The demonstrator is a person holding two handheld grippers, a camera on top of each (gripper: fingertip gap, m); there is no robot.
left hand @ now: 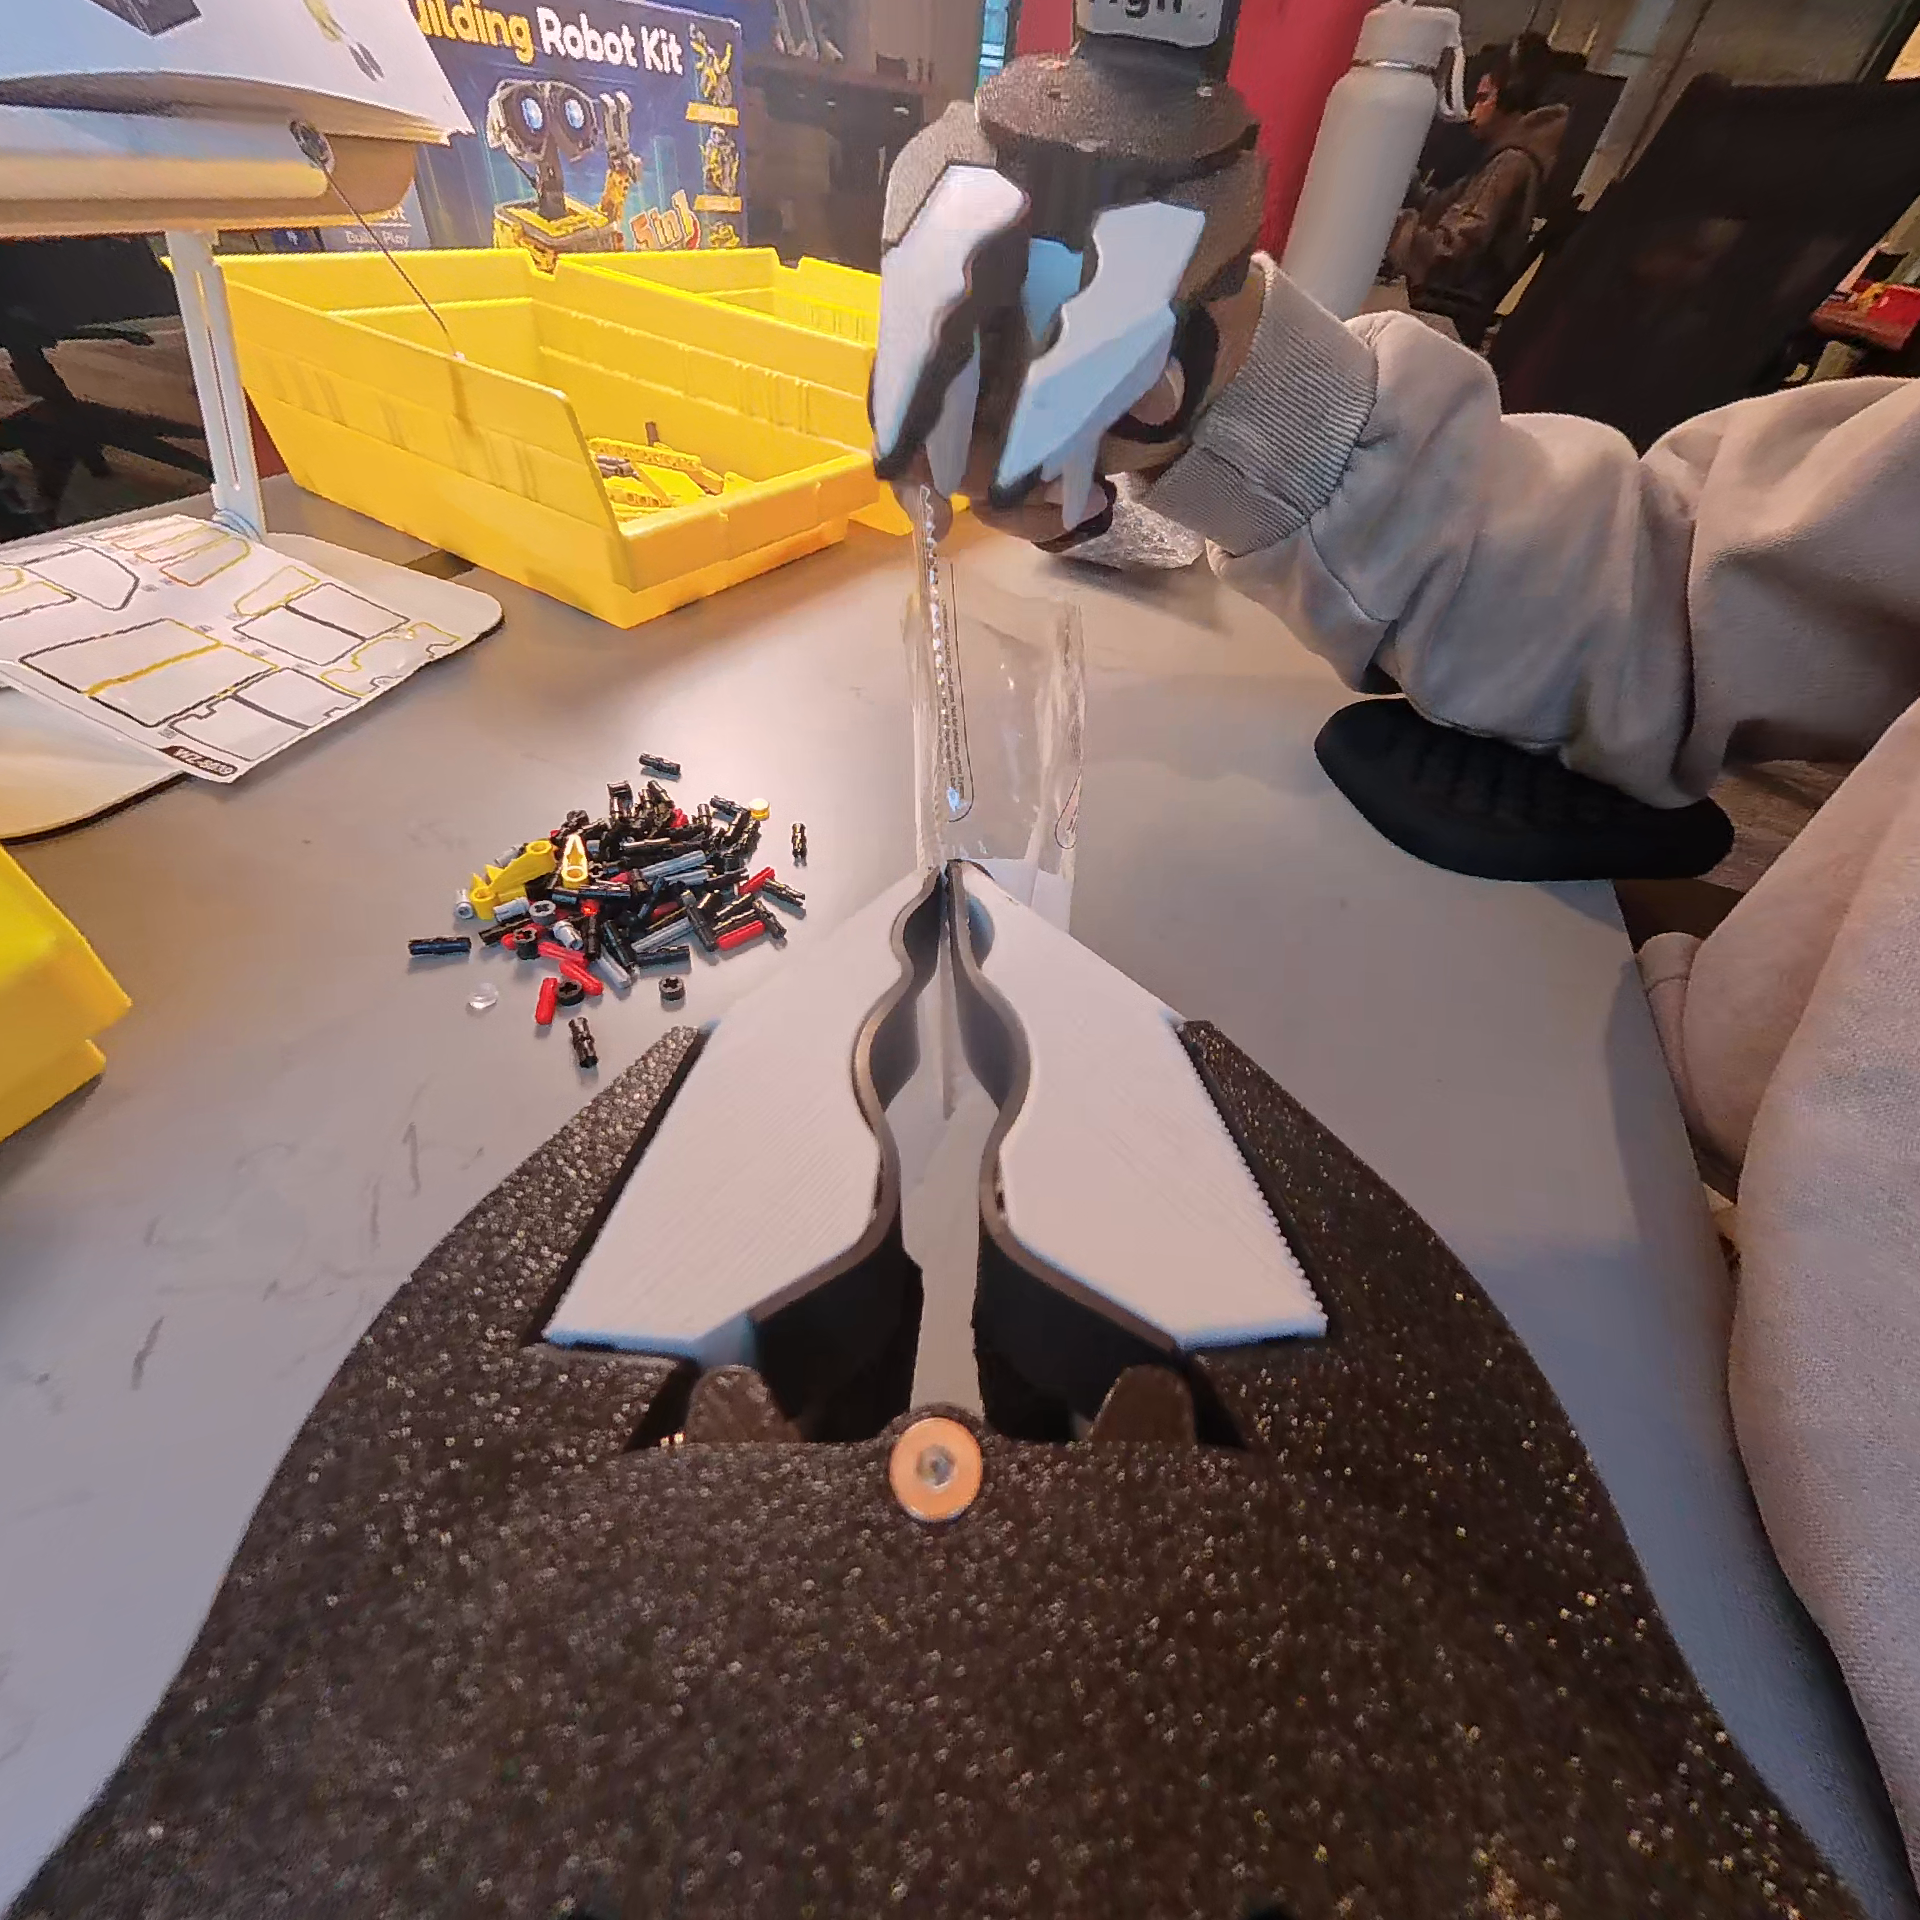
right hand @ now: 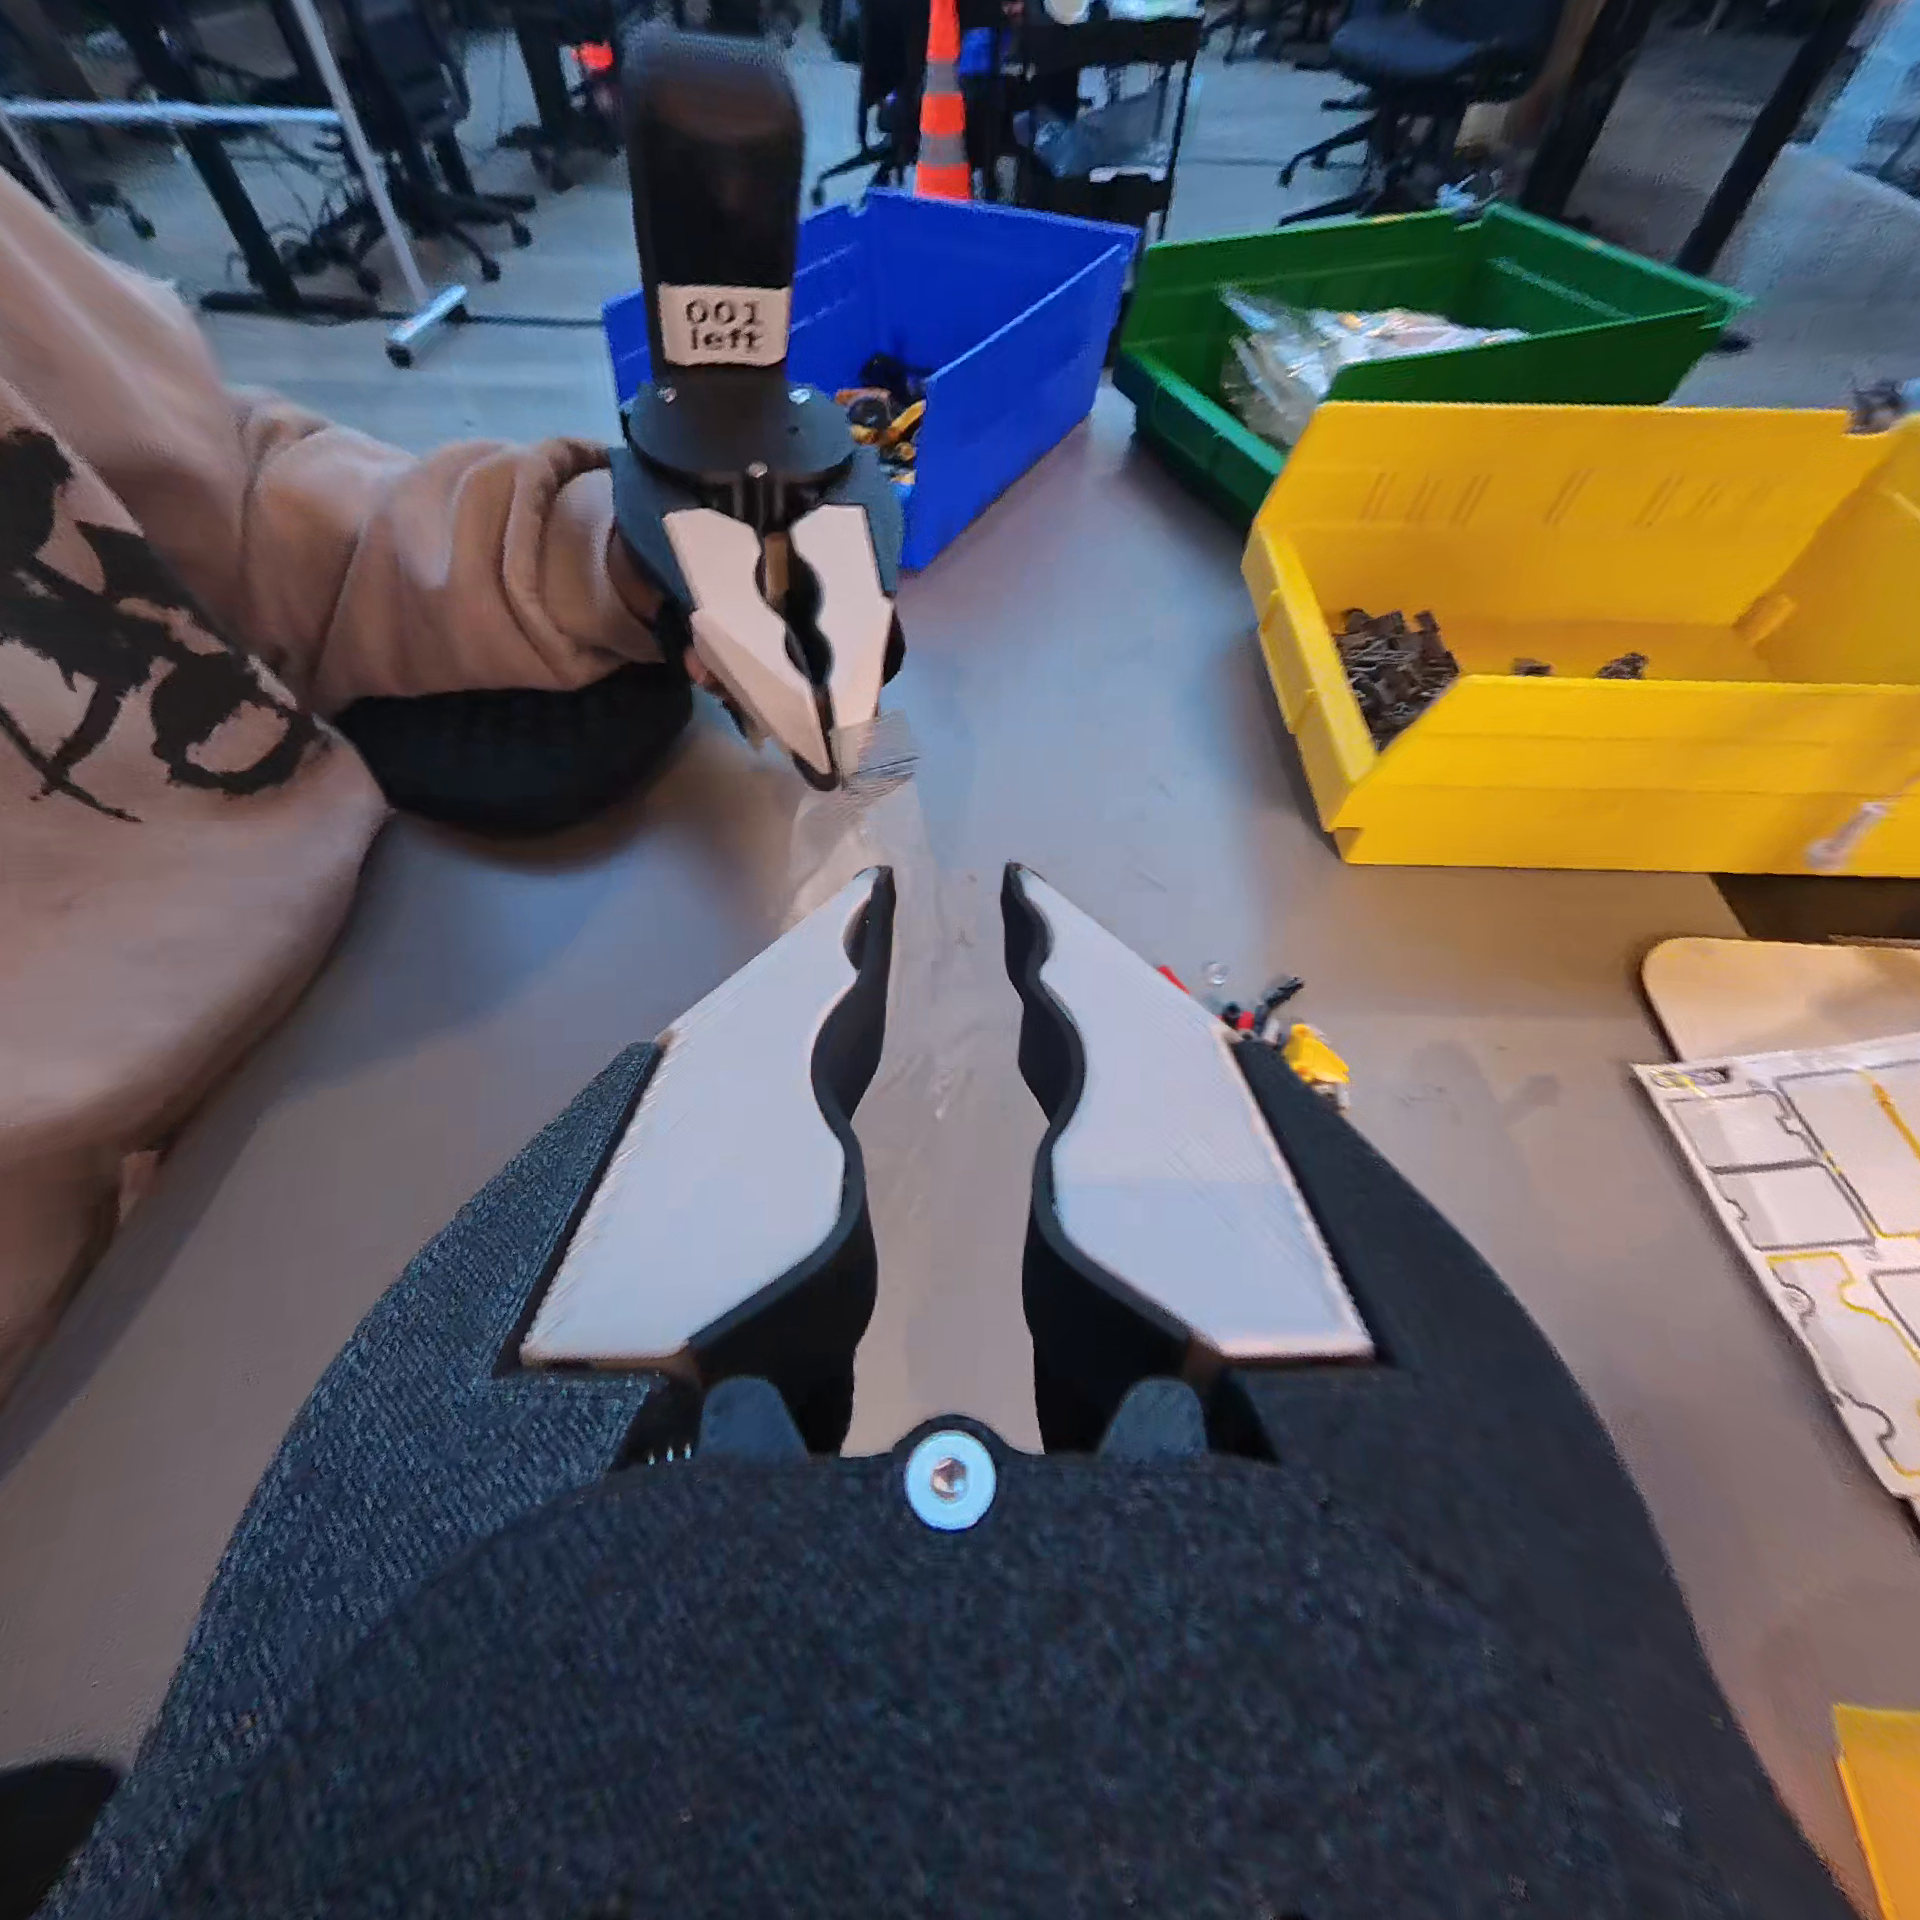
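My left gripper (left hand: pixel 951 873) is shut on one end of a clear, empty plastic bag (left hand: pixel 997 727), which stretches away from it up to my right gripper (left hand: pixel 987 494). In the right wrist view my right gripper (right hand: pixel 948 883) has its jaws apart, and the clear bag (right hand: pixel 935 1018) runs between its fingers toward the left gripper (right hand: pixel 831 769), which pinches the bag's far end. A pile of small black, red, grey and yellow building parts (left hand: pixel 634 894) lies on the grey table (left hand: pixel 312 1195) left of the bag; it also shows in the right wrist view (right hand: pixel 1262 1013).
Yellow bins (left hand: pixel 540 416) with a few parts stand at the back, a colourful kit box (left hand: pixel 603 125) behind them. A printed sheet (left hand: pixel 187 644) lies at left. A blue bin (right hand: pixel 987 312), green bin (right hand: pixel 1403 312) and yellow bin (right hand: pixel 1558 748) line the other side. A black pad (left hand: pixel 1517 790) lies under a sleeve. About 9 cm separates my left fingertips from my right.
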